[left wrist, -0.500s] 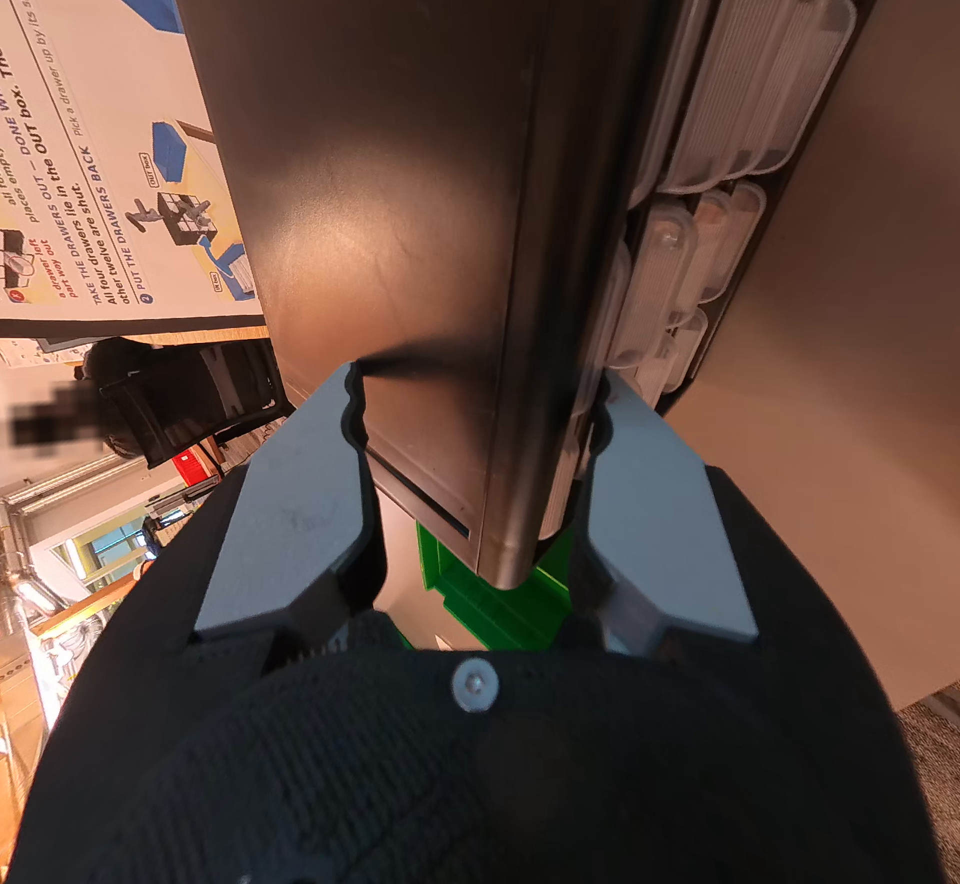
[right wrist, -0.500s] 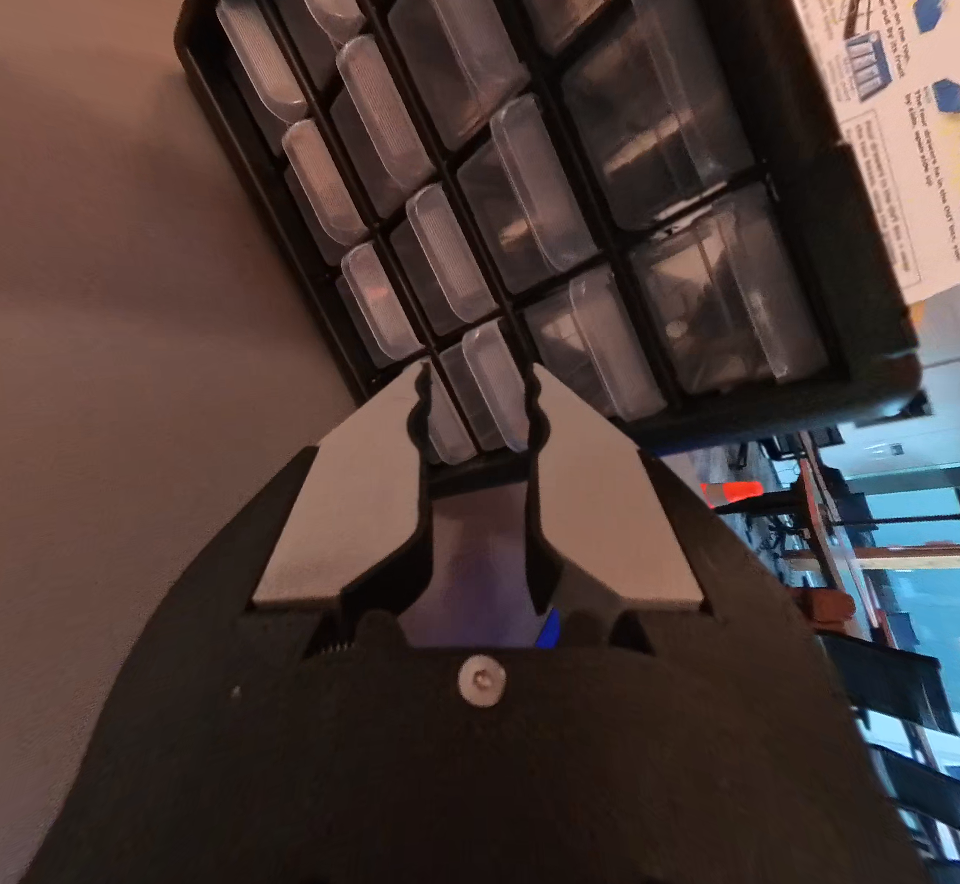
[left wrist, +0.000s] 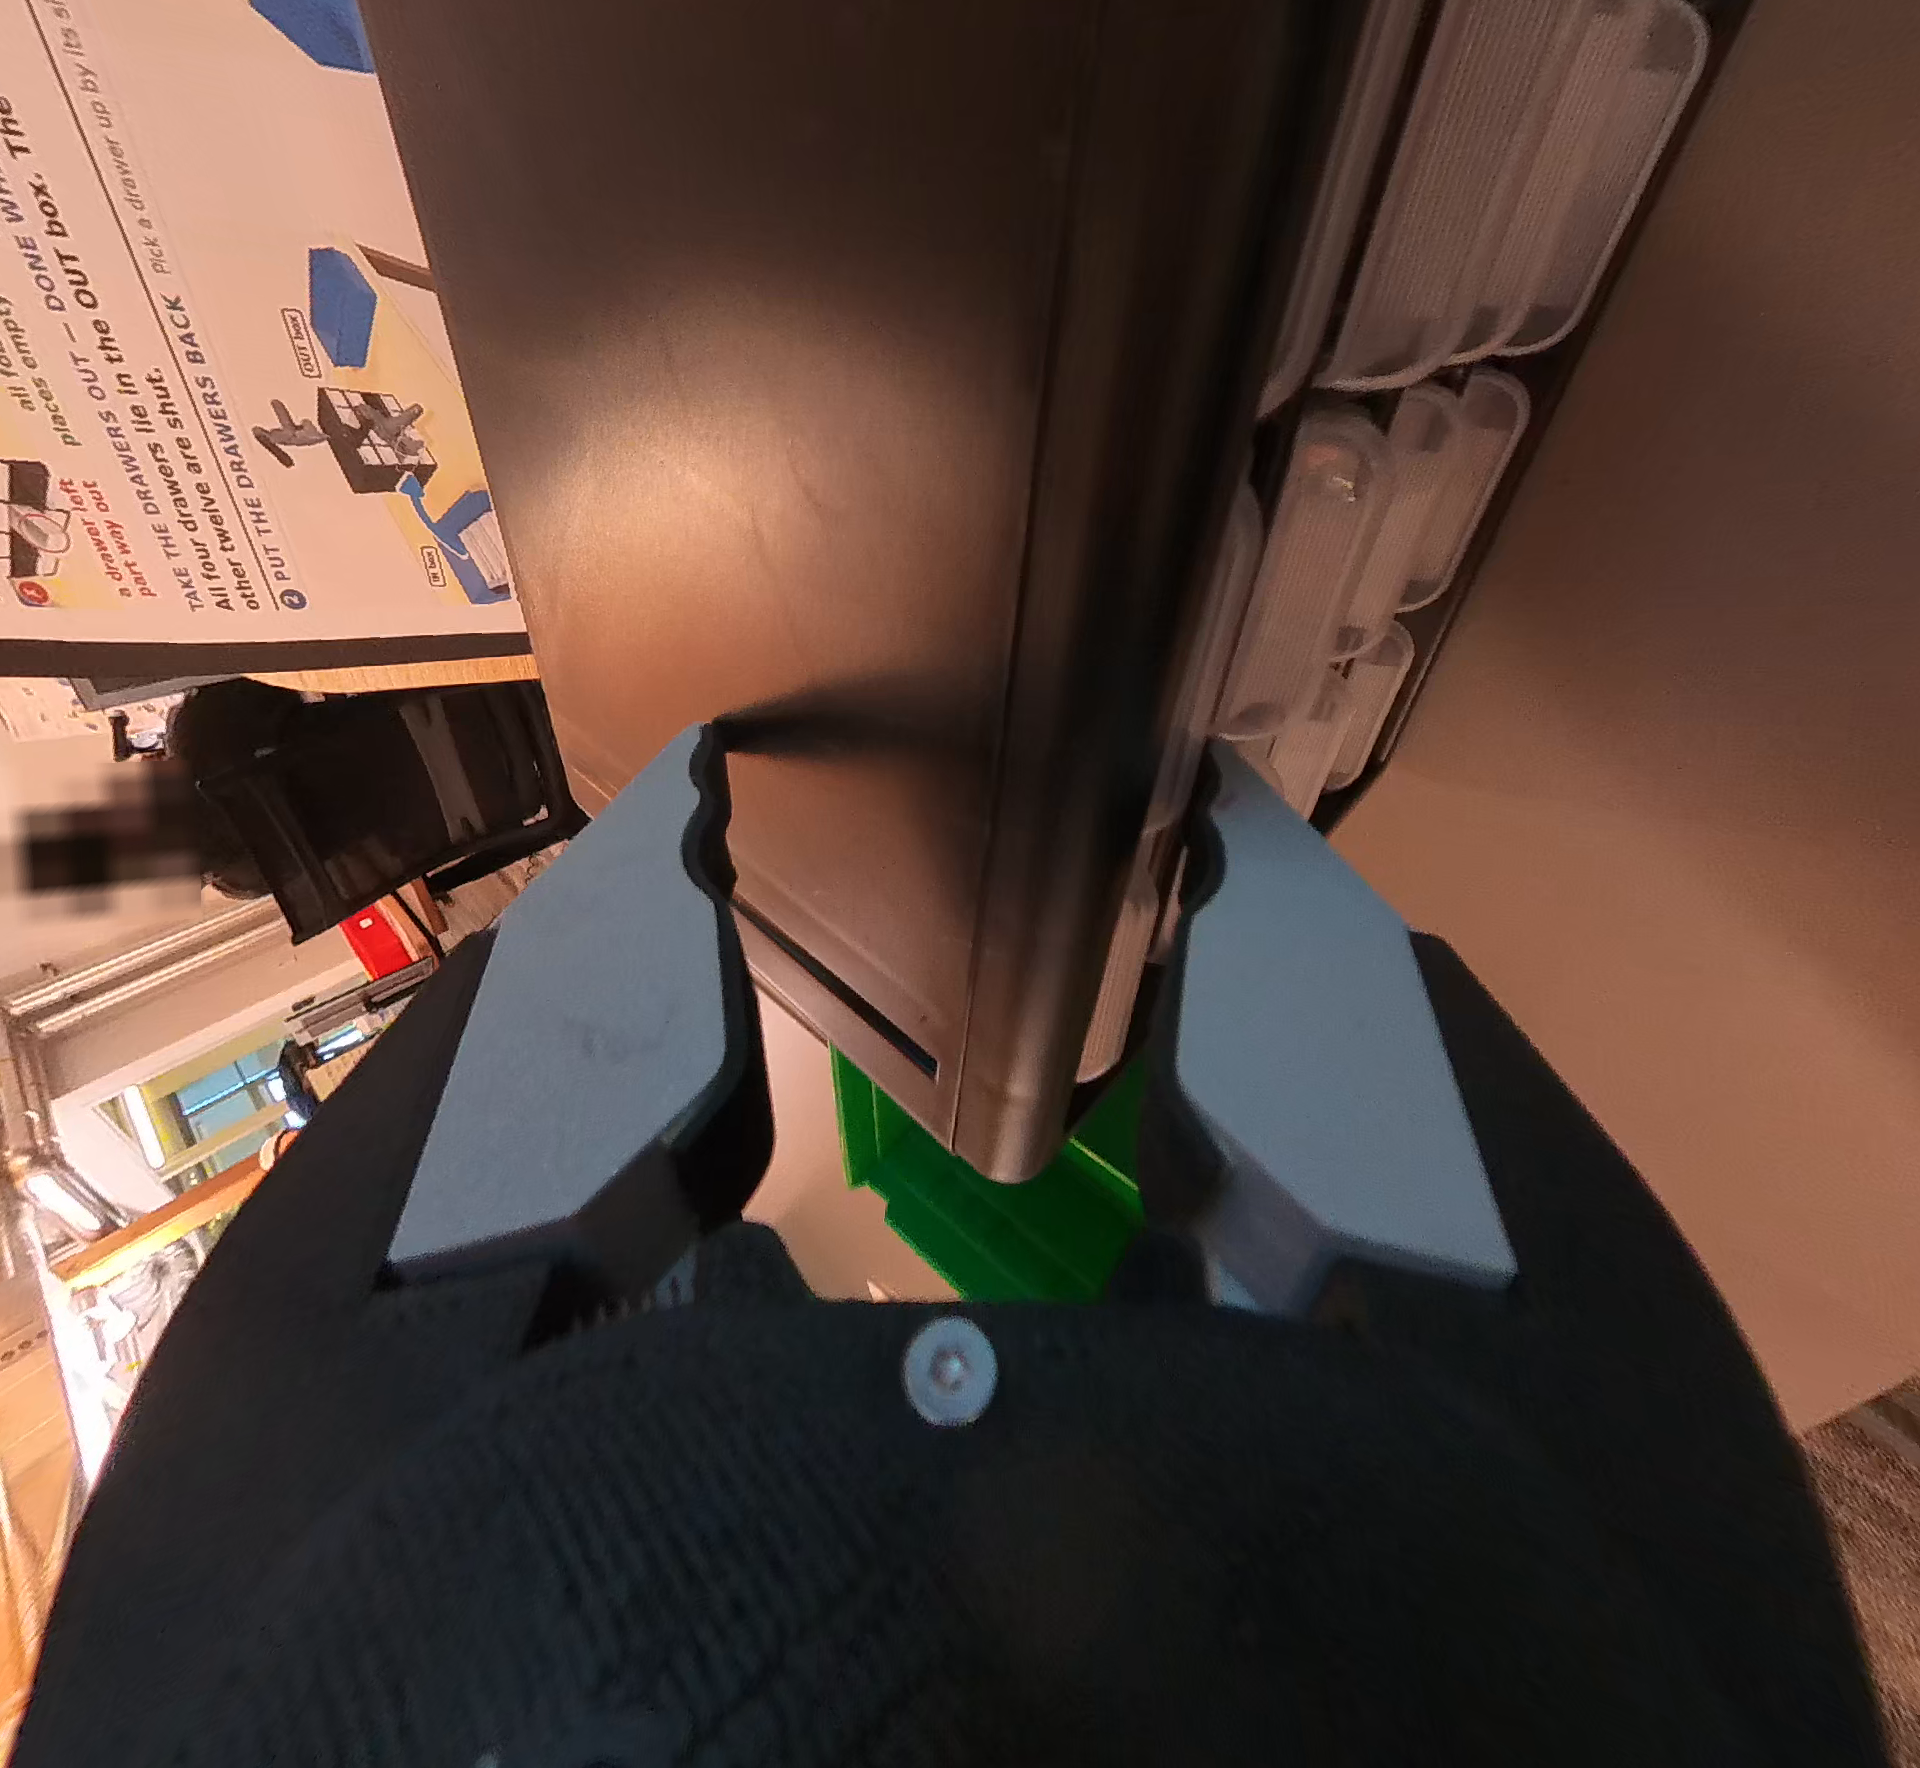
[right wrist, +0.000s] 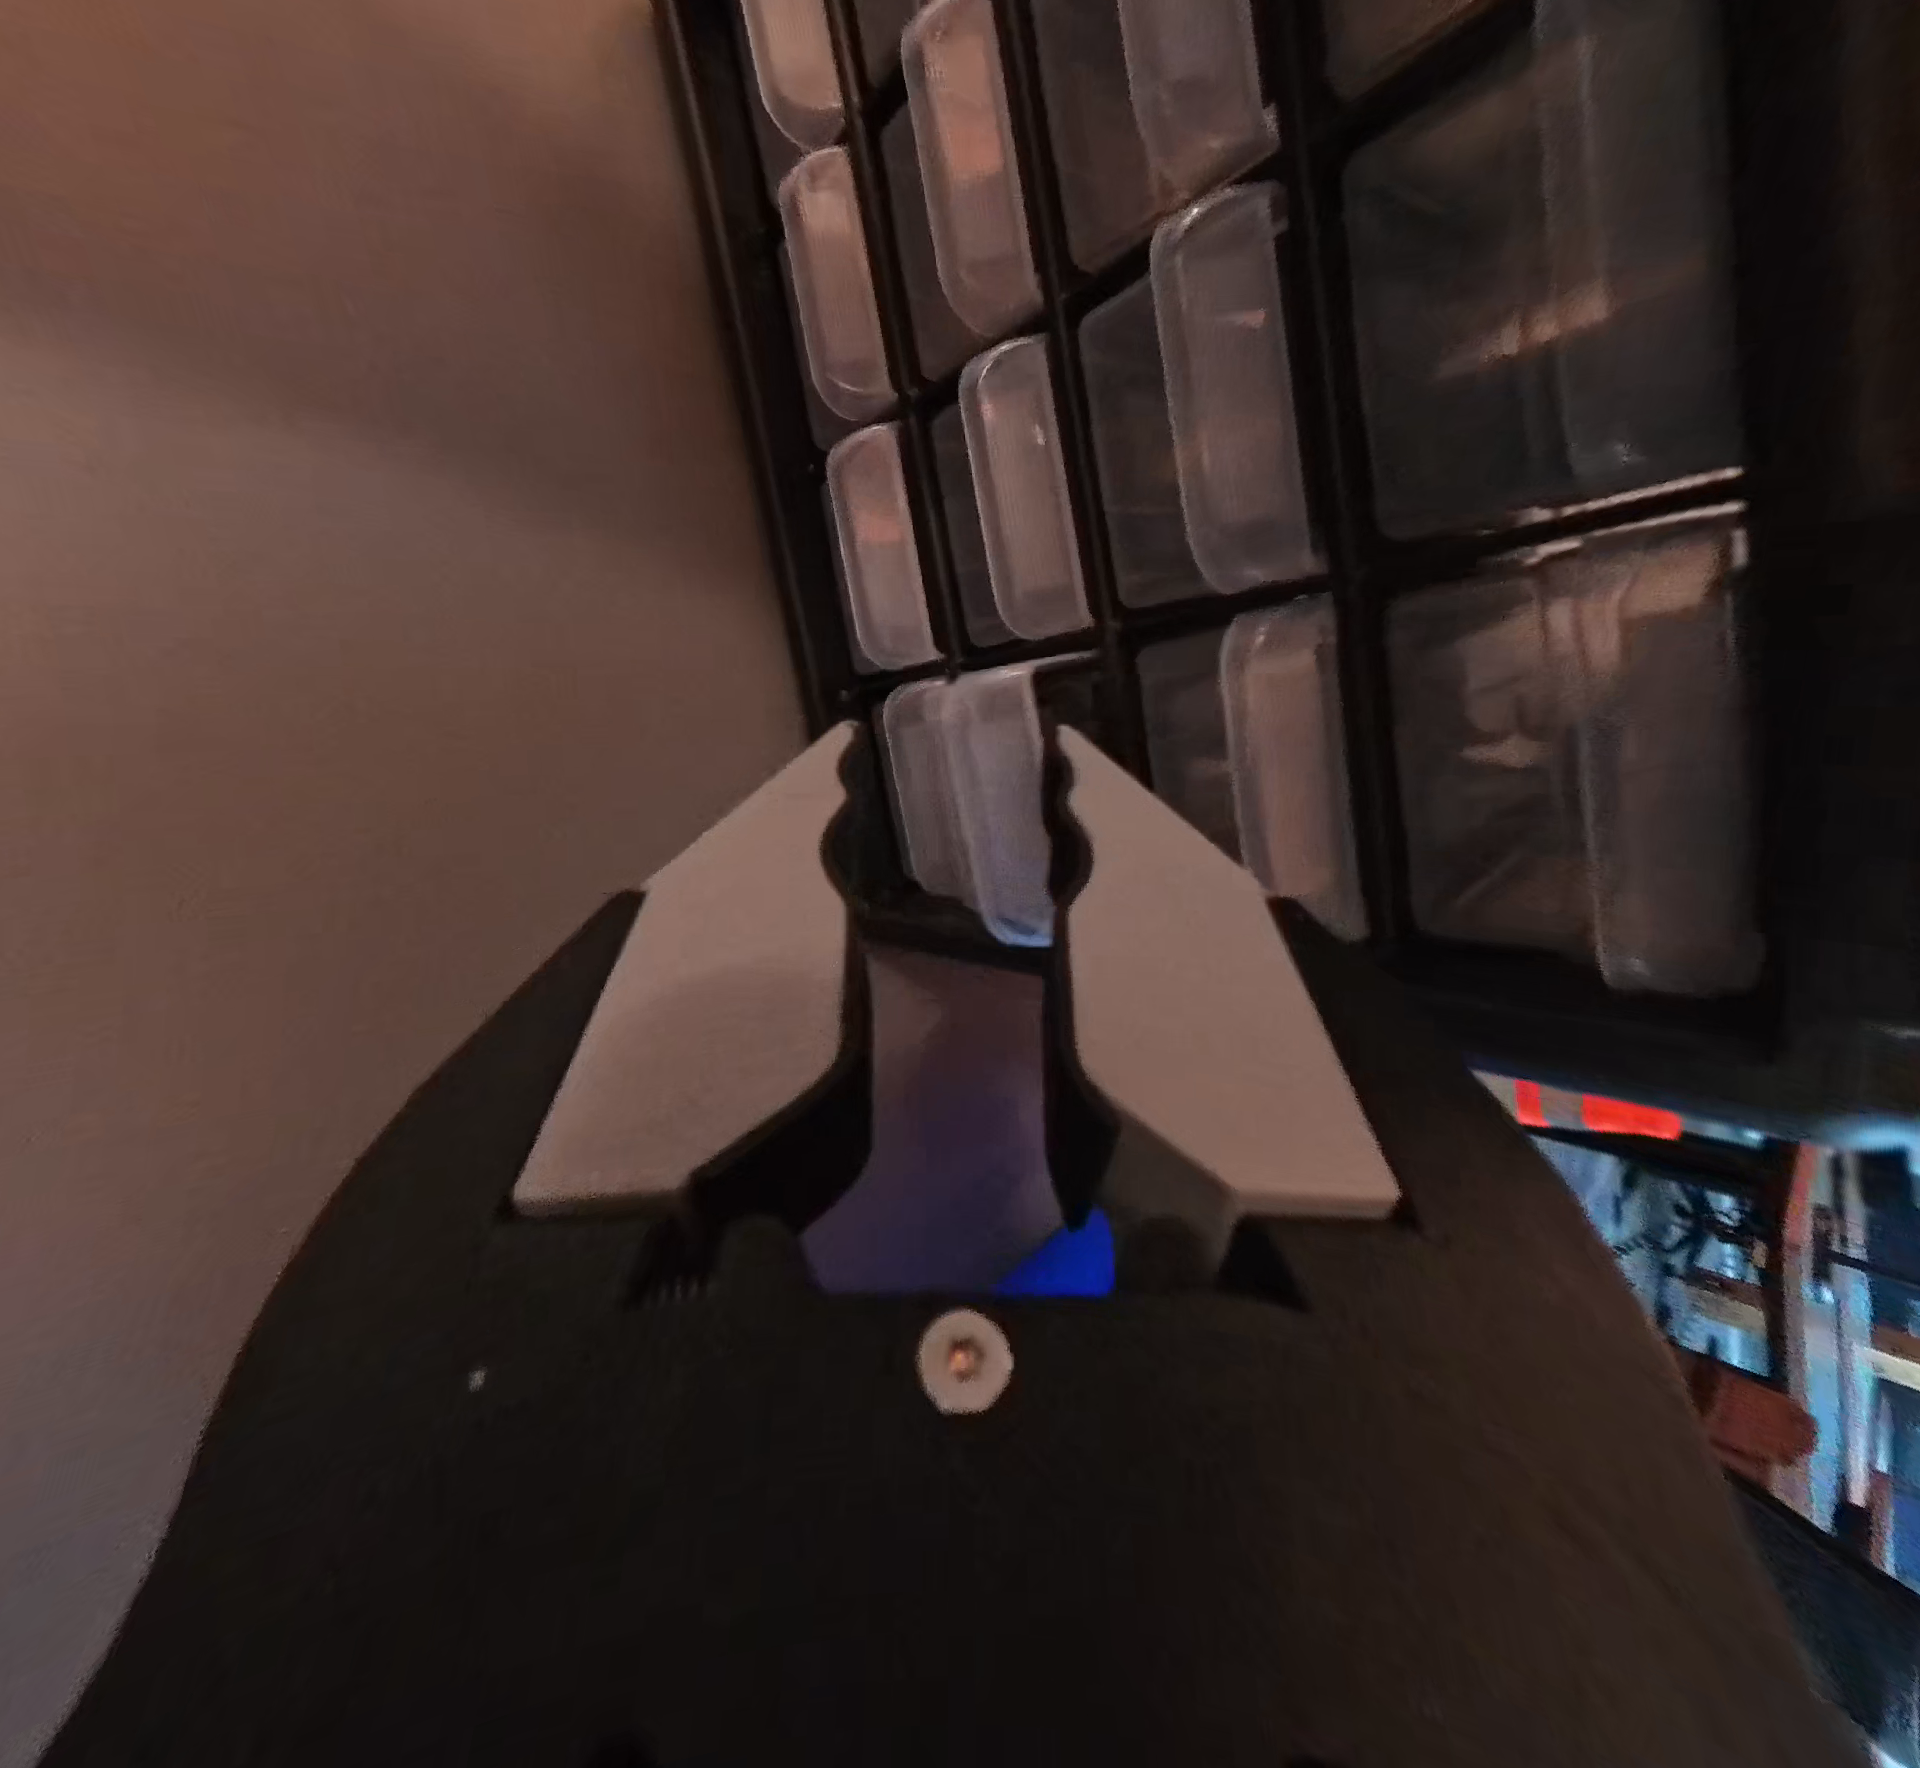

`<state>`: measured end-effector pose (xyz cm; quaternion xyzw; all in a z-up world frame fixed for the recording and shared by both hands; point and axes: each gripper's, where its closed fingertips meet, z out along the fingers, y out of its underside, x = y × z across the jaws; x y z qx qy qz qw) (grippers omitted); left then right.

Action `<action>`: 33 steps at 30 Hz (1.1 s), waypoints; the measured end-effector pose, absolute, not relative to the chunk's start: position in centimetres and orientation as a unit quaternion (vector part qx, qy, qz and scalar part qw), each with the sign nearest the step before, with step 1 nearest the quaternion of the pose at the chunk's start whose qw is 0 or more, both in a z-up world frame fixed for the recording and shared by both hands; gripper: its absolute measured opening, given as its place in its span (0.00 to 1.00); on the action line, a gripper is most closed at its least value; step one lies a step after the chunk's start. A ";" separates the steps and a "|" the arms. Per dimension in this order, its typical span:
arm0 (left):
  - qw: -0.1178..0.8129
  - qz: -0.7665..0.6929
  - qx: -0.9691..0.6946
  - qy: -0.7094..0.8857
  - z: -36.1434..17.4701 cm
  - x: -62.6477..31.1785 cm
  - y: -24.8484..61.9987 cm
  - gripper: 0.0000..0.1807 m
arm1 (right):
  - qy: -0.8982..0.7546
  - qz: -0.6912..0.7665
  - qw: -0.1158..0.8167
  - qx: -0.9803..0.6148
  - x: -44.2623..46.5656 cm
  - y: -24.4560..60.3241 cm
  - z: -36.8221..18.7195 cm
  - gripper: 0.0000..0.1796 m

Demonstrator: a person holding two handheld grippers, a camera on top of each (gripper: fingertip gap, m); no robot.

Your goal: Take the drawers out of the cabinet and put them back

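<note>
Cabinet point(right wrist: 1808, 575), black, front grid of clear drawers point(right wrist: 1226, 388), standing on a tan table point(right wrist: 312, 471). In the right wrist view the small drawers fill the columns nearest the cabinet's outer edge; larger drawers point(right wrist: 1548, 305) lie farther in. All visible drawers sit in their slots; what they hold is too dim to tell.

Right gripper point(right wrist: 956, 762): jaws parted narrowly, fingertips flanking the handle of the corner drawer point(right wrist: 987, 783) in the last row, beside the cabinet's outer frame. Contact with the handle cannot be confirmed, so whether it is gripping or merely bracketing cannot be told. Bare table lies to the left of the cabinet edge; below the frame a blue patch point(right wrist: 1060, 1261) shows between the fingers.

Left gripper point(left wrist: 956, 773): jaws spread wide, straddling the cabinet's side panel point(left wrist: 779, 368) at its rounded corner; one finger point(left wrist: 603, 991) lies against the plain side, the other at the drawer fronts point(left wrist: 1507, 160). A firm clamp cannot be told. A green bin point(left wrist: 997, 1219) shows beyond the corner; an instruction sheet point(left wrist: 156, 316) lies to the left.

Against the frame half a second before: the right view has swung, the cabinet now appears more upright and closer, and the fingertips stand farther up the corner drawer's handle. The left view is nearly unchanged.
</note>
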<state>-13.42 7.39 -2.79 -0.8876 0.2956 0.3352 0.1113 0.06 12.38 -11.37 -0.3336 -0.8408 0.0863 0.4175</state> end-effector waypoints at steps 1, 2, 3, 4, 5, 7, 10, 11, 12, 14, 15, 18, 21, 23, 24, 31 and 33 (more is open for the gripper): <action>0.113 0.335 -0.887 0.296 -2.8 -13.4 7.4 0.48 | -0.842 0.075 0.423 -0.327 0.1 12.5 -11.1 0.12; 0.114 0.334 -0.887 0.297 -2.8 -13.4 7.4 0.48 | -0.844 0.063 0.426 -0.320 0.0 12.7 -11.0 0.14; 0.115 0.334 -0.887 0.297 -2.8 -13.4 7.4 0.48 | -0.848 0.052 0.420 -0.318 0.0 12.9 -11.4 0.16; 0.116 0.333 -0.887 0.297 -2.8 -13.4 7.4 0.48 | -0.854 0.038 0.407 -0.323 0.1 13.3 -12.0 0.17; 0.117 0.333 -0.887 0.296 -2.8 -13.4 7.4 0.48 | -0.858 0.020 0.390 -0.332 0.2 13.8 -12.9 0.19; 0.117 0.334 -0.887 0.295 -2.8 -13.4 7.4 0.48 | -0.863 -0.012 0.363 -0.352 0.3 14.7 -14.6 0.27; 0.117 0.334 -0.888 0.295 -2.8 -13.4 7.4 0.48 | -0.864 -0.014 0.364 -0.348 0.8 13.9 -14.1 0.12; 0.118 0.334 -0.887 0.295 -2.8 -13.4 7.4 0.48 | -0.872 -0.007 0.345 -0.348 1.3 13.3 -14.1 0.10; 0.119 0.333 -0.887 0.296 -2.8 -13.4 7.4 0.48 | -0.874 -0.007 0.336 -0.350 1.5 13.1 -14.0 0.10; 0.119 0.333 -0.887 0.297 -2.8 -13.4 7.4 0.48 | -0.877 -0.008 0.336 -0.342 1.4 13.2 -14.1 0.11; 0.119 0.333 -0.887 0.297 -2.8 -13.4 7.4 0.48 | -0.878 -0.017 0.334 -0.342 1.2 13.5 -14.5 0.12; 0.118 0.334 -0.887 0.296 -2.8 -13.4 7.4 0.48 | -0.878 -0.056 0.328 -0.343 1.2 14.5 -15.0 0.18; 0.118 0.334 -0.887 0.296 -2.8 -13.4 7.4 0.48 | -0.899 -0.035 0.281 -0.335 2.8 12.5 -14.8 0.10; 0.119 0.333 -0.887 0.296 -2.8 -13.4 7.4 0.48 | -0.908 -0.026 0.252 -0.333 4.3 11.4 -14.7 0.09; 0.120 0.333 -0.887 0.296 -2.8 -13.4 7.4 0.48 | -0.913 -0.022 0.244 -0.327 5.1 10.8 -14.6 0.09; 0.128 0.331 -0.887 0.297 -2.8 -13.4 7.4 0.48 | -0.943 0.128 0.111 -0.285 11.9 3.2 -12.1 0.08; 0.130 0.331 -0.887 0.297 -2.8 -13.4 7.4 0.48 | -0.935 0.186 0.080 -0.292 13.2 1.6 -10.0 0.08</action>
